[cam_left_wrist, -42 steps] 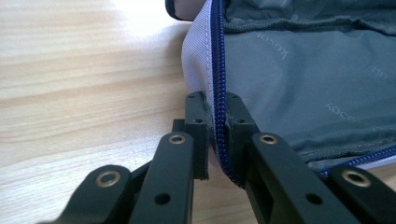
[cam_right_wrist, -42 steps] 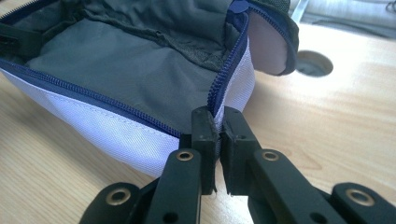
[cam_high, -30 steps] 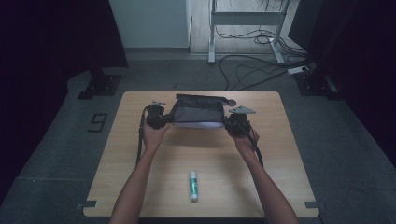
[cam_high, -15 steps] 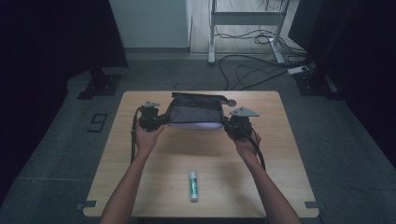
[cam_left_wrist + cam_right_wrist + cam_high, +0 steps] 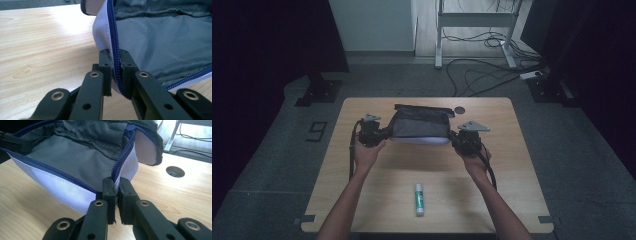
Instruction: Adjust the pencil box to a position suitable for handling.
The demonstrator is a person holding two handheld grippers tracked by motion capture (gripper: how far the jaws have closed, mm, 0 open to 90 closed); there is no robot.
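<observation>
A glue stick [image 5: 419, 198] lies well behind the held pouch [image 5: 420, 125].

We see matte black jaws on the left gripper [image 5: 115, 72] and the right gripper [image 5: 117, 200], each link fitted with brass-ringed pivot holes. A grey three-cornered plate tops each gripper, and a black cable trails back along each bare forearm.
</observation>
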